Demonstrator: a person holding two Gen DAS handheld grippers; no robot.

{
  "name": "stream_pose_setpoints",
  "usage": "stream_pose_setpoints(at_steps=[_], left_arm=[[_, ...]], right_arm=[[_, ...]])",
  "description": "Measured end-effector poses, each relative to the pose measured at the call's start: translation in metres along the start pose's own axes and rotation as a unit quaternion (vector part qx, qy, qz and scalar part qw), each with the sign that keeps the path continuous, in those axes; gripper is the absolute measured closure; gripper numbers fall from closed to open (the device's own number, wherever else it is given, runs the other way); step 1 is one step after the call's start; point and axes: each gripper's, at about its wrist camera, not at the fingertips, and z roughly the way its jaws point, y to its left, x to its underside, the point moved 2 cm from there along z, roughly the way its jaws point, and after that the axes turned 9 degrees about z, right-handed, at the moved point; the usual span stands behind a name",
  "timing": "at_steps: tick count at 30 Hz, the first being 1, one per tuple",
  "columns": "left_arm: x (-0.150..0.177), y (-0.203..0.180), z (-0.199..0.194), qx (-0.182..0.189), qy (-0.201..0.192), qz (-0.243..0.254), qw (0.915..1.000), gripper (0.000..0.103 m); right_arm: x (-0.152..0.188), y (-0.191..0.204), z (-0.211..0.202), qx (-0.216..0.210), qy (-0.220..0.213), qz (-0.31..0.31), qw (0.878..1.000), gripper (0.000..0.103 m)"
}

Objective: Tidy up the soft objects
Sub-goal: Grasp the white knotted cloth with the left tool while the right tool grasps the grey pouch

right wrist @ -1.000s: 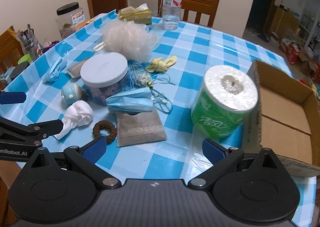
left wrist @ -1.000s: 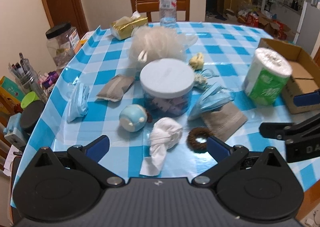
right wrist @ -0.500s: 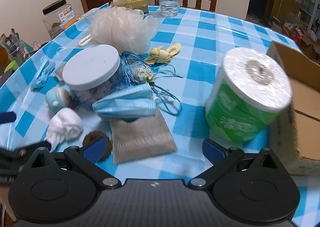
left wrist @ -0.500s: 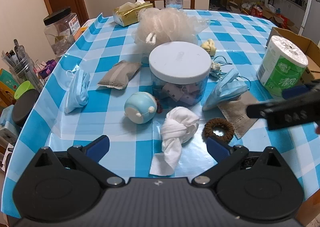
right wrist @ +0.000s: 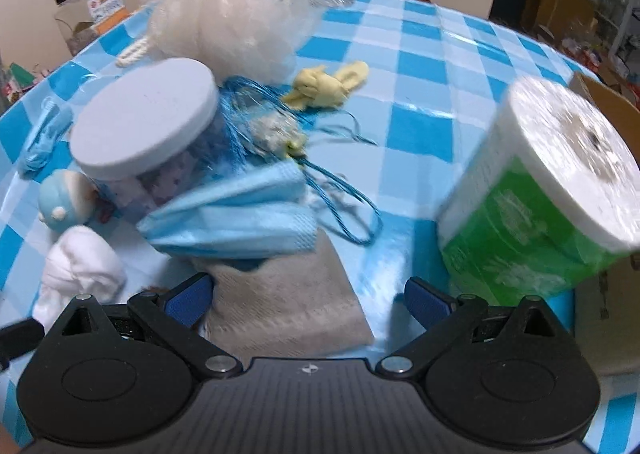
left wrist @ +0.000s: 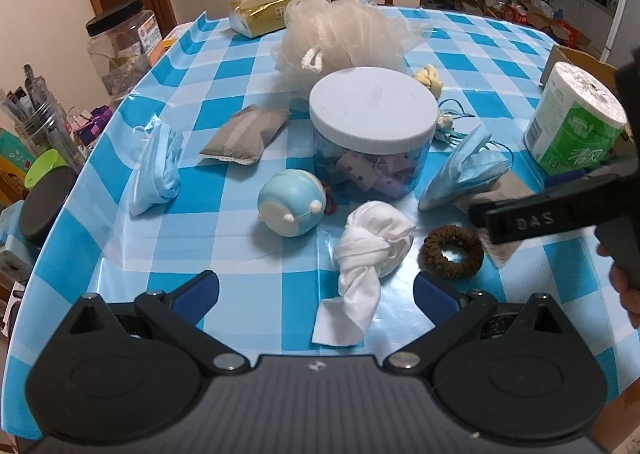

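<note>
On the blue-and-white checked table [left wrist: 248, 254], left wrist view first:
Left gripper [left wrist: 316, 290]: jaws spread wide, nothing between them, held low over the near edge of the table.
Knotted white cloth [left wrist: 370, 246]: lies straight ahead of the left gripper, its loose tail trailing toward the gap between the jaws.
Brown hair tie [left wrist: 450, 252]: just right of the white cloth, near the right blue fingertip.
Round blue toy [left wrist: 291, 201]: left of the white cloth, just in front of the jar.
White-lidded jar [left wrist: 372, 122]: mid-table, upright, closed, with the pale mesh bath pouf [left wrist: 344, 34] behind it.
Grey pouch [left wrist: 246, 134]: left of the jar; a folded blue mask [left wrist: 157, 168] lies further left.
Second blue mask [left wrist: 464, 174]: right of the jar, resting on a grey cloth.
Green-wrapped paper roll [left wrist: 574, 122]: upright at the far right.

Over the same table, right wrist view (blurred):
Right gripper [right wrist: 306, 296]: jaws wide apart, empty, low over the grey cloth [right wrist: 288, 294], which lies between the fingertips.
Second blue mask [right wrist: 236, 220]: on the far end of the grey cloth.
Blue string tangle [right wrist: 320, 178]: between jar and paper roll.
Yellow soft toy [right wrist: 328, 86]: beyond the string.
Green-wrapped paper roll [right wrist: 548, 190]: right, beside a cardboard box [right wrist: 604, 102].
</note>
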Motion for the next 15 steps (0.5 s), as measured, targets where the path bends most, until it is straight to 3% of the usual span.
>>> stream_pose_setpoints(at_steps=[5,10,15], left_arm=[[-0.004,-0.005,0.007,0.006,-0.002,0.018,0.9998,0.001],[-0.007,-0.012,0.015,0.016,-0.005,0.039,0.9991,0.002],[-0.004,-0.018,0.024,0.029,-0.002,0.052,0.9982,0.014]], right_arm=[[0.012,-0.019,-0.005,0.009,0.012,0.017,1.000,0.000],[0.022,-0.023,-0.009,0.017,0.016,-0.012,1.000,0.000],[0.027,-0.026,-0.011,0.005,0.003,-0.024,1.000,0.000]])
